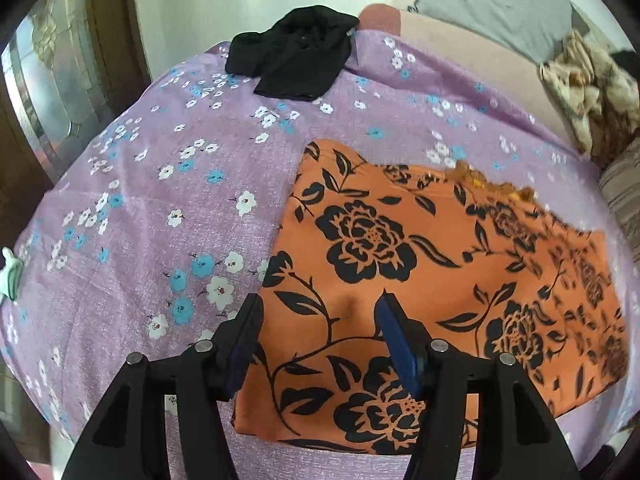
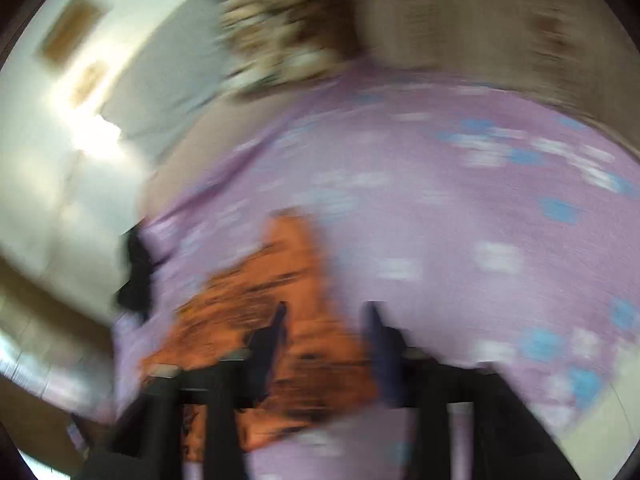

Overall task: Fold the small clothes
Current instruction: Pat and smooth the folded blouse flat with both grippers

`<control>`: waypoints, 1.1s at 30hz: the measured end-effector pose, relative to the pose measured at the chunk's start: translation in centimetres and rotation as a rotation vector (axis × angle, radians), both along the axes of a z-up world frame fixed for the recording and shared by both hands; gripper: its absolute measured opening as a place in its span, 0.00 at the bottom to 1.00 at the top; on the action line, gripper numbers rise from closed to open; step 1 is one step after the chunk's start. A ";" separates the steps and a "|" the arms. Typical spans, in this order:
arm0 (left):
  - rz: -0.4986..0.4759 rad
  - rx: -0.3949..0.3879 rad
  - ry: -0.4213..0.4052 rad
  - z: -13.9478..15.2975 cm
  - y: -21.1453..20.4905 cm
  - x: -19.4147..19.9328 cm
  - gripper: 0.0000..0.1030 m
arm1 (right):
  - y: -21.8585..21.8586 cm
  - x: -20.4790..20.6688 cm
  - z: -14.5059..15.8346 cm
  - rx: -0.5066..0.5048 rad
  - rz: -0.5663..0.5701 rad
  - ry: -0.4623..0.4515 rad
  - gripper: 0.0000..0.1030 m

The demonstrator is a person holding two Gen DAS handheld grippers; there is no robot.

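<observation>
An orange garment with black flowers lies folded flat on the purple flowered sheet. My left gripper hovers over the garment's near-left part, open, with nothing between its pads. The right wrist view is badly blurred. There the orange garment lies below and to the left of my right gripper. That gripper stands open, its fingers apart over the cloth's edge and the sheet, and nothing shows between them. A crumpled black garment sits at the bed's far edge, also seen as a dark garment at the left.
A grey cloth and a beige patterned blanket lie beyond the sheet at the back right. A striped cushion is at the right edge. A wooden door frame stands at the left, and a small mint-green object sits by the bed's left edge.
</observation>
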State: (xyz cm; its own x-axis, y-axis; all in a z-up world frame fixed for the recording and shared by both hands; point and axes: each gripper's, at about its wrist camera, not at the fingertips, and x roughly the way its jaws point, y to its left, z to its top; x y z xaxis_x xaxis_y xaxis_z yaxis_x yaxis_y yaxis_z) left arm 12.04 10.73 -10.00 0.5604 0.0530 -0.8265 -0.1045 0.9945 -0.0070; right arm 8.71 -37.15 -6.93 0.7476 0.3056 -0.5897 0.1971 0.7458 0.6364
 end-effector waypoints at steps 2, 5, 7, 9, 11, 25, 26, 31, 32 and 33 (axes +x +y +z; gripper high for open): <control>0.009 0.029 0.056 -1.2 -0.1 0.5 0.59 | 2.4 2.5 -1.2 0.079 0.159 -0.001 0.80; 0.034 0.031 0.081 -1.6 0.2 0.3 0.59 | 2.7 5.0 -7.2 0.187 0.189 0.178 0.74; 0.033 0.028 0.065 -0.7 0.3 -0.2 0.59 | 0.8 4.0 -8.9 0.255 0.108 0.181 0.53; 0.031 0.028 0.047 0.1 0.3 -0.6 0.59 | -0.1 2.8 -7.8 0.238 0.089 0.166 0.54; 0.024 0.021 0.038 0.7 0.0 -0.6 0.59 | -1.0 2.0 -6.8 0.188 0.078 0.176 0.60; -0.014 0.047 0.065 0.6 -2.5 -0.6 0.59 | -3.7 14.5 -8.3 0.324 0.137 0.167 0.70; -0.015 0.051 0.067 0.6 -2.5 -0.7 0.59 | -4.9 14.7 -9.6 0.384 0.088 0.166 0.67; -0.011 0.064 0.073 0.5 -2.3 -0.5 0.59 | -5.0 14.2 -6.6 0.374 0.090 0.075 0.71; -0.011 0.065 0.076 0.4 -2.4 -0.5 0.59 | -4.4 14.4 -6.3 0.393 0.137 0.060 0.72; -0.011 0.065 0.079 0.4 -2.4 -0.5 0.59 | -3.9 14.8 -6.5 0.393 0.177 0.064 0.73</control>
